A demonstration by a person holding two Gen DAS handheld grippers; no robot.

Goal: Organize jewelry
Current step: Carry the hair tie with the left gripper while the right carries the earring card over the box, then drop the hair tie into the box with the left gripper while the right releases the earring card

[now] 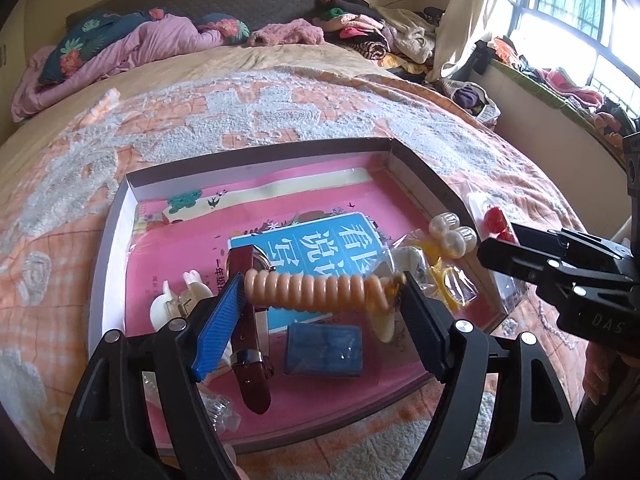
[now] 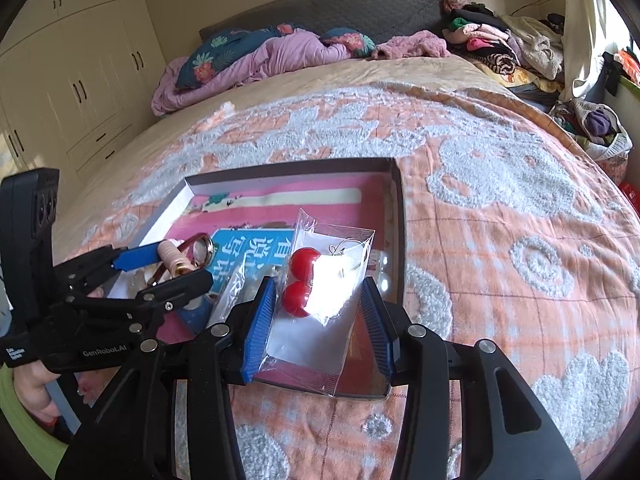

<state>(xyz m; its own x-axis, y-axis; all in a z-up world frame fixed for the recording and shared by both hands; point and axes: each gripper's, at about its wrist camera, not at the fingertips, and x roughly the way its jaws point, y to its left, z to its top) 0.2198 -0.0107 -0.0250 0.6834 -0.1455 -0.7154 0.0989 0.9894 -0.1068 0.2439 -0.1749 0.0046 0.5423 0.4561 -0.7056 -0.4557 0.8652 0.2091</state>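
Placement into the shallow box on the bedspread seems to be the step in hand. The left gripper has a peach spiral hair tie stretched between its two pads, which touch the ends of the coil, so the jaws stand wide but are gripping it. The right gripper holds a clear packet with red ball earrings; its jaws are partly closed on the packet's edges. To do it well, I think each hand should lower its piece to a free spot on the pink lining, the coil at about 6 o'clock of the box and the packet at about 3 o'clock near the pearl earrings, then let go only when the piece rests flat. I count one coil, two red balls, about three pearls, one blue square case, one white claw clip and one watch with a red strap
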